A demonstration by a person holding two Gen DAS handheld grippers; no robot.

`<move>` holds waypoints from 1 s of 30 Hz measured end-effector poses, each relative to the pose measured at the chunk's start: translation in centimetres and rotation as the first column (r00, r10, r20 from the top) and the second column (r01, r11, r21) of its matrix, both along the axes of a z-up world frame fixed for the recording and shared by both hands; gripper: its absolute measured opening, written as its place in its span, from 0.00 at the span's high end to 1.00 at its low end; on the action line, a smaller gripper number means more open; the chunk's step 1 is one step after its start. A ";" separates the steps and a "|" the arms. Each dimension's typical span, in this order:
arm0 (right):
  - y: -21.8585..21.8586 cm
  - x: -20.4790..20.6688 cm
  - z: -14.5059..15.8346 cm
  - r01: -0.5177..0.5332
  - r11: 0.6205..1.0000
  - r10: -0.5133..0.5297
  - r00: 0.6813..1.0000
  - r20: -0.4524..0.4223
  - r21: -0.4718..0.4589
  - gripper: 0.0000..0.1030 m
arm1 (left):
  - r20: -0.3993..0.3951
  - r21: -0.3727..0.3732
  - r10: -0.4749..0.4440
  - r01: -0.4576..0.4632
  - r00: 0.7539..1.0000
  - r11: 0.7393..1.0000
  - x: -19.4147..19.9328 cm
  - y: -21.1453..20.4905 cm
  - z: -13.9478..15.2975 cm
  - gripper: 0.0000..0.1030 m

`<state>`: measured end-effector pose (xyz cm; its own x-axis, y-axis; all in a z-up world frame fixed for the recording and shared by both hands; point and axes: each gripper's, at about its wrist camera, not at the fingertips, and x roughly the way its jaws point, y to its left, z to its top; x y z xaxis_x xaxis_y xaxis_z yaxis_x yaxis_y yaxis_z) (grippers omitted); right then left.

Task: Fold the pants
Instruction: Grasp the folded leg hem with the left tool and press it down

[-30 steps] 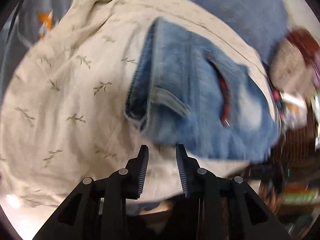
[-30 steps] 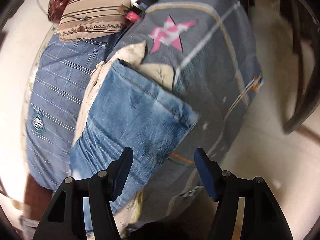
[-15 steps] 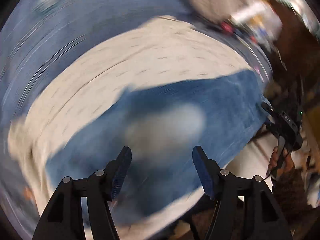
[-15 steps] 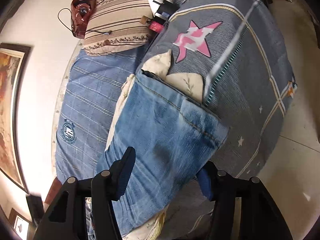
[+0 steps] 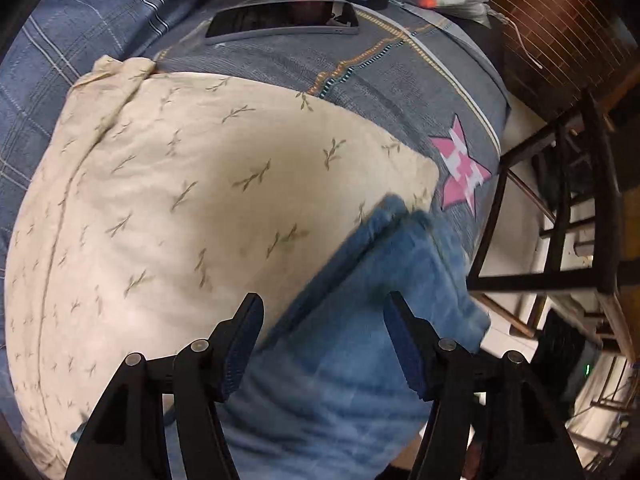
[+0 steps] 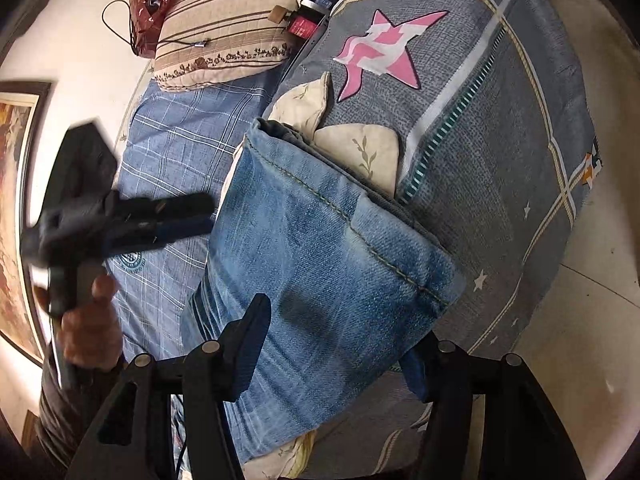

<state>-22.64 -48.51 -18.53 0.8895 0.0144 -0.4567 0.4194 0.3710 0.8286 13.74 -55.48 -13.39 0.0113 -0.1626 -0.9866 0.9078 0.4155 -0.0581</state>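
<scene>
Jeans (image 6: 320,280) — one folded pair; two tongs gaping.

— Where do we look from? 
— Both down along our fingers, close over the bed; the left view faces its head. 
— What do we share? 
— The jeans (image 5: 360,320) and pink star (image 6: 384,52).

Home bedroom, bed (image 6: 500,152), pillow (image 6: 224,20), framed picture (image 6: 12,200)

The left gripper (image 6: 120,220) is motion-blurred at nine o'clock in the right wrist view, and the jeans (image 5: 340,360) hide the cream sheet (image 5: 180,200) toward six o'clock.
</scene>
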 end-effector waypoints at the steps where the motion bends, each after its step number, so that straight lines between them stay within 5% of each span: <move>1: 0.0 0.2 0.0 -0.004 1.000 0.004 1.000 -0.008 -0.005 0.40 | -0.015 -0.007 0.004 -0.004 1.000 1.000 0.2 -0.3 -0.4 0.40; 5: -0.1 0.8 -0.3 -0.010 1.000 0.010 1.000 -0.019 0.004 0.38 | -0.060 0.007 0.005 -0.004 0.998 1.000 0.8 -2.4 -3.9 0.38; 8: -0.2 0.8 -0.4 -0.005 1.000 0.005 1.000 -0.013 0.008 0.38 | -0.037 -0.020 -0.040 0.039 0.999 0.999 -0.2 -2.6 -4.7 0.22; 10: -0.2 0.5 -0.3 0.013 1.000 -0.013 1.000 -0.013 0.001 0.42 | -0.030 -0.021 -0.066 0.065 0.997 0.998 -0.8 -2.7 -5.2 0.22; 13: -0.1 0.2 -0.1 0.037 0.999 -0.038 0.999 -0.026 -0.013 0.56 | 0.026 -0.034 -0.122 0.123 0.992 0.992 -2.5 -2.1 -4.6 0.44; 15: 0.1 -0.2 0.5 0.050 0.997 -0.052 0.998 -0.039 -0.054 0.72 | 0.066 -0.036 -0.138 0.140 0.988 0.989 -2.9 -1.6 -4.2 0.74; 17: 0.4 -0.8 1.6 0.054 0.994 -0.058 0.997 -0.045 -0.099 0.84 | 0.051 -0.065 -0.119 0.122 0.992 0.990 -2.4 -0.9 -3.5 0.87; 30: 3.5 0.3 8.4 0.009 0.931 -0.036 0.997 -0.066 -0.364 0.90 | 0.019 -0.243 -0.041 0.045 0.999 0.969 -2.0 5.3 4.0 0.93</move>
<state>-22.32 -45.02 -10.17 0.8532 -0.1838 -0.4881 0.4831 0.6310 0.6070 11.78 -50.19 -9.41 0.0123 -0.3984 -0.9171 0.9258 0.3510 -0.1401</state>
